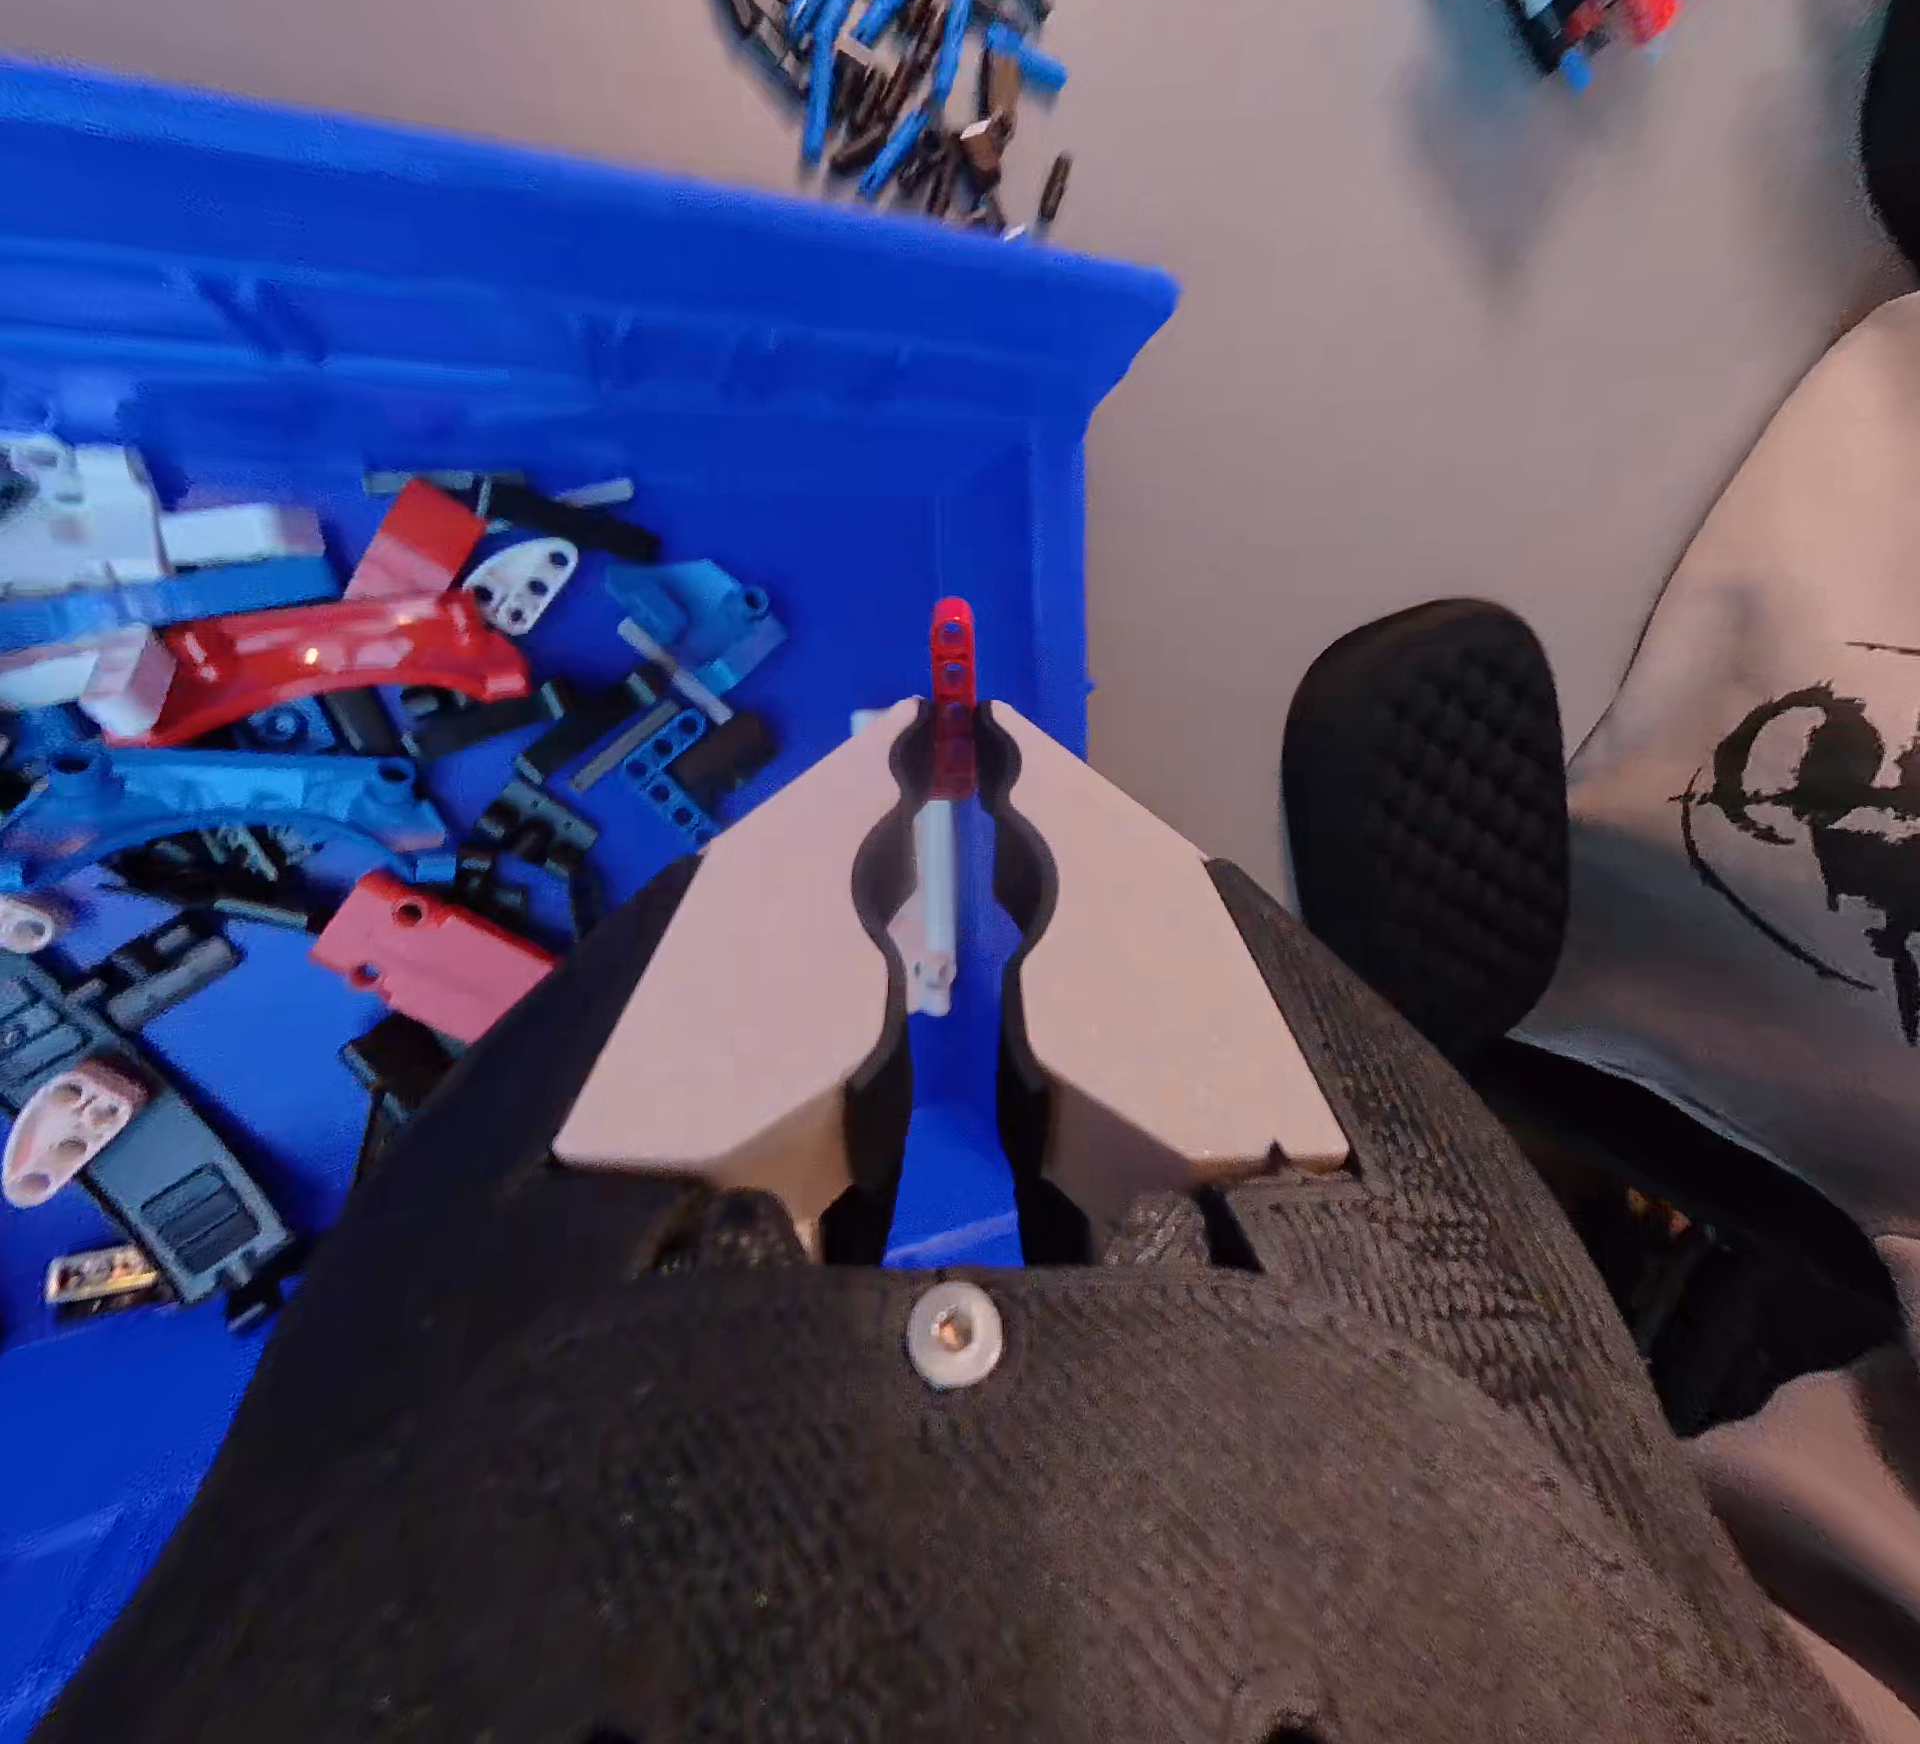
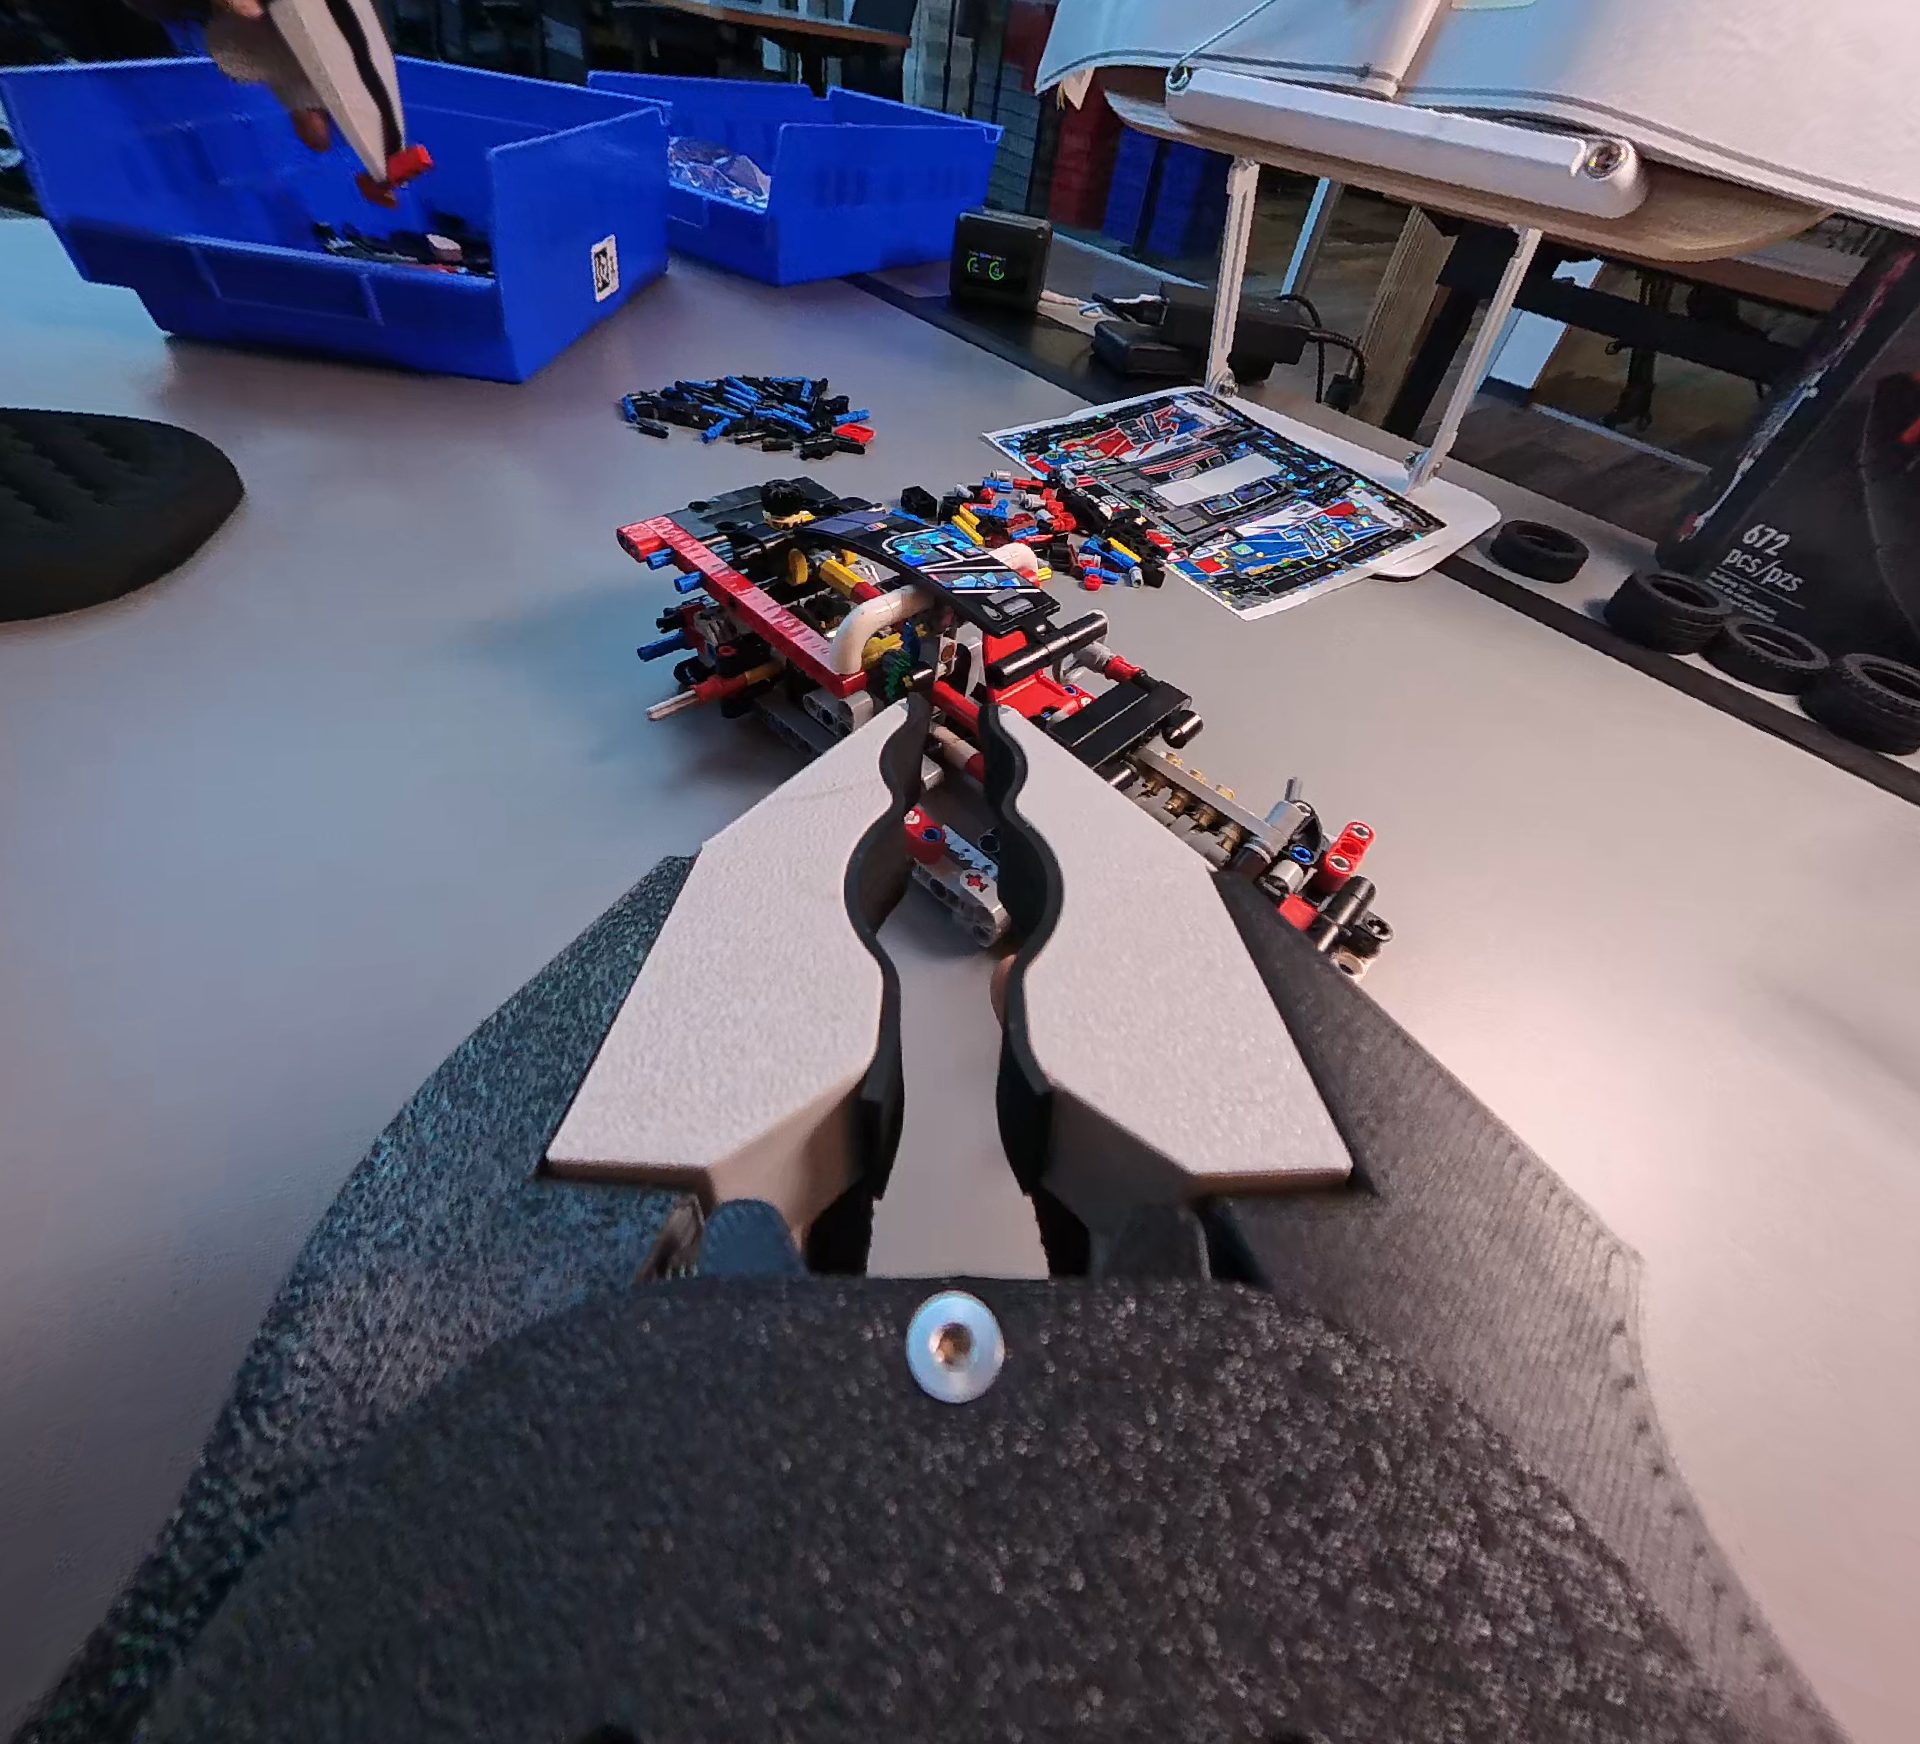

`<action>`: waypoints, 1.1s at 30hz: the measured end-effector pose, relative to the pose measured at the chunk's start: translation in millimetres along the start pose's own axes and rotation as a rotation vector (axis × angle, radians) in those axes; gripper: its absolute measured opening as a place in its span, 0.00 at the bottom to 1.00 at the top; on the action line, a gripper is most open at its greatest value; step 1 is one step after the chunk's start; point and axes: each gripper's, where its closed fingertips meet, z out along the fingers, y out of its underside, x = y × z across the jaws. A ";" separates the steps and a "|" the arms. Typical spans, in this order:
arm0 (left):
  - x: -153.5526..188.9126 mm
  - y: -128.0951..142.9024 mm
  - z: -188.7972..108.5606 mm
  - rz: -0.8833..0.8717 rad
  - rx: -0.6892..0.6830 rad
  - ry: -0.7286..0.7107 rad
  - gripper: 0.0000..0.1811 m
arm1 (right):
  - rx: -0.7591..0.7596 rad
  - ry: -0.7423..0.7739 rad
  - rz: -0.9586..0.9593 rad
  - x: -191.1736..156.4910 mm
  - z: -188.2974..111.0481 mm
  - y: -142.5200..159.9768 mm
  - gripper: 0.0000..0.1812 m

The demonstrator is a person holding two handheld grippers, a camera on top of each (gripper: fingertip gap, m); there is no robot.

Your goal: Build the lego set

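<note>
Left claw: the left claw (image 1: pixel 951 718) is closed on a thin red beam (image 1: pixel 952 655), whose holed end juts past the tips; a white piece (image 1: pixel 932 905) hangs from it between the fingers.
Left claw position: it is held above the near blue bin (image 1: pixel 644 364), at the bin's right end; in the right wrist view it (image 2: pixel 387 162) is seen above the same bin (image 2: pixel 561 281).
Bin contents: loose red, blue, white and black parts are piled inside.
Right claw: the right claw (image 2: pixel 951 718) is narrowed to a small gap with nothing clamped, and is pointed at the part-built model (image 2: pixel 883 624).
Model: it is laid on the grey table (image 2: pixel 312 759), well apart from the bin.
Pins: a heap of blue and black pins (image 2: pixel 748 416) is spread between bin and model.
Other items: a sticker sheet (image 2: pixel 1216 499) and black tyres (image 2: pixel 1766 645) are placed to the right.
</note>
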 end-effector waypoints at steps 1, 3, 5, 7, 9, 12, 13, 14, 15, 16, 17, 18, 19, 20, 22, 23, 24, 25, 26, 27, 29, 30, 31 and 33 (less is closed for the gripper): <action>11.2 -9.5 1.4 0.029 0.042 0.013 0.03 | -0.001 -0.002 -0.005 -0.7 0.1 0.2 0.04; 40.9 -29.6 6.9 0.110 0.130 0.056 0.03 | -0.009 -0.005 -0.015 -2.1 1.0 1.2 0.04; 82.3 -49.3 15.4 0.203 0.227 0.157 0.03 | -0.017 -0.010 -0.034 -4.3 1.8 2.2 0.04; 124.6 -65.5 27.8 0.280 0.310 0.274 0.03 | -0.028 -0.024 -0.061 -8.6 2.8 3.4 0.04; 166.8 -79.9 43.1 0.345 0.391 0.412 0.03 | -0.039 -0.069 -0.076 -17.1 4.6 2.3 0.05; 222.3 -103.7 66.8 0.394 0.523 0.622 0.03 | -0.011 -0.193 -0.080 -38.1 7.2 -13.6 0.05; 236.2 -114.2 74.6 0.396 0.580 0.672 0.03 | -0.009 -0.251 -0.081 -47.6 8.3 -19.4 0.05; 247.6 -126.1 81.5 0.384 0.642 0.716 0.03 | -0.011 -0.290 -0.092 -54.6 10.1 -25.4 0.06; 258.5 -136.9 86.8 0.356 0.697 0.774 0.03 | -0.002 -0.302 -0.122 -58.9 12.8 -32.6 0.07; 268.9 -145.8 91.4 0.312 0.727 0.846 0.03 | 0.010 -0.306 -0.166 -62.6 15.6 -40.3 0.08; 277.3 -154.6 96.0 0.260 0.750 0.906 0.02 | 0.017 -0.306 -0.213 -66.1 18.9 -47.4 0.09; 284.4 -162.3 100.4 0.212 0.772 0.956 0.02 | 0.025 -0.303 -0.254 -69.3 22.1 -55.0 0.12; 291.4 -167.8 103.9 0.172 0.786 1.006 0.03 | 0.038 -0.304 -0.290 -73.6 24.5 -62.8 0.15; 298.1 -171.1 106.5 0.141 0.789 1.056 0.02 | 0.053 -0.302 -0.319 -77.4 26.5 -70.4 0.17; 309.1 -173.3 111.5 0.104 0.773 1.131 0.03 | 0.068 -0.275 -0.373 -80.5 30.5 -80.5 0.17; 312.7 -172.7 115.1 0.099 0.761 1.146 0.03 | 0.079 -0.270 -0.395 -82.4 31.2 -83.8 0.17; 314.7 -171.8 118.4 0.097 0.754 1.151 0.03 | 0.099 -0.266 -0.411 -84.1 30.8 -87.6 0.13; 315.3 -171.3 118.6 0.091 0.761 1.164 0.02 | 0.115 -0.272 -0.423 -86.8 30.1 -89.6 0.11; 314.6 -171.3 117.0 0.072 0.768 1.185 0.02 | 0.114 -0.278 -0.428 -88.7 30.3 -89.0 0.08; 313.6 -170.3 117.1 0.060 0.766 1.195 0.02 | 0.112 -0.281 -0.429 -89.5 30.7 -88.1 0.08; 312.7 -167.3 118.2 0.060 0.764 1.196 0.02 | 0.109 -0.308 -0.427 -92.0 30.3 -85.5 0.07; 310.7 -167.6 119.0 0.053 0.768 1.186 0.03 | 0.109 -0.321 -0.424 -93.6 29.8 -84.5 0.04; 309.1 -166.9 120.5 0.058 0.759 1.176 0.03 | 0.103 -0.319 -0.430 -93.1 30.6 -82.8 0.04; 305.7 -164.4 128.8 0.084 0.731 1.120 0.03 | 0.059 -0.329 -0.461 -93.5 32.0 -74.0 0.04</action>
